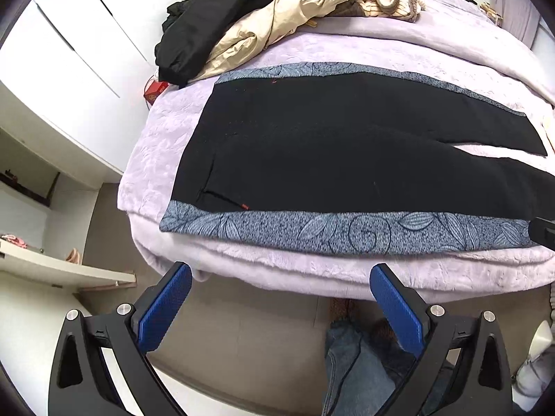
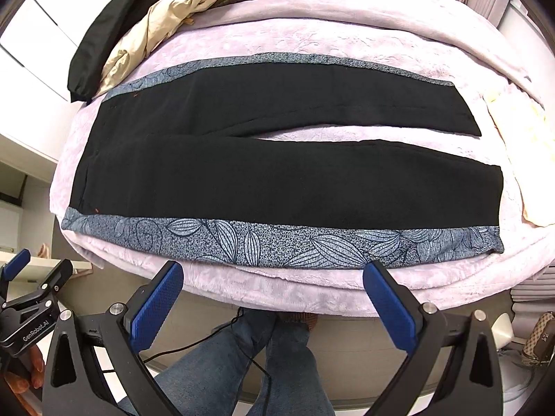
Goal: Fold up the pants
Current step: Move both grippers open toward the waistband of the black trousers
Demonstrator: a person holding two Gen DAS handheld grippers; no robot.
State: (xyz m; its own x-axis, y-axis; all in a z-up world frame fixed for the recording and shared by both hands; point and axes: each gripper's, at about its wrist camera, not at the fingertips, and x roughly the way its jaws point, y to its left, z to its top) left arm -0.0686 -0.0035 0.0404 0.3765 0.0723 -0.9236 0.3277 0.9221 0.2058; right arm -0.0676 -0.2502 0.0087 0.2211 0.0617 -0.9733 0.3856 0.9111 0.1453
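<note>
Black pants [image 1: 329, 145] [image 2: 277, 159] with blue leaf-patterned side stripes lie spread flat on the bed, waist to the left, both legs running right with a gap between them. My left gripper [image 1: 281, 274] hangs open just off the bed's near edge, below the waist end of the near stripe [image 1: 347, 232], touching nothing. My right gripper [image 2: 274, 274] is also open, off the near edge, below the middle of the near leg's stripe [image 2: 277, 242]. The left gripper [image 2: 31, 270] shows at the lower left of the right wrist view, held by a hand [image 2: 24, 378].
A lilac plush blanket [image 1: 399, 52] [image 2: 312, 38] covers the bed. A pile of beige and black clothes [image 1: 263, 20] [image 2: 145, 24] lies at the far left. White wardrobe doors [image 1: 69, 45] stand left. The person's jeans-clad legs [image 2: 242, 360] stand below the bed edge.
</note>
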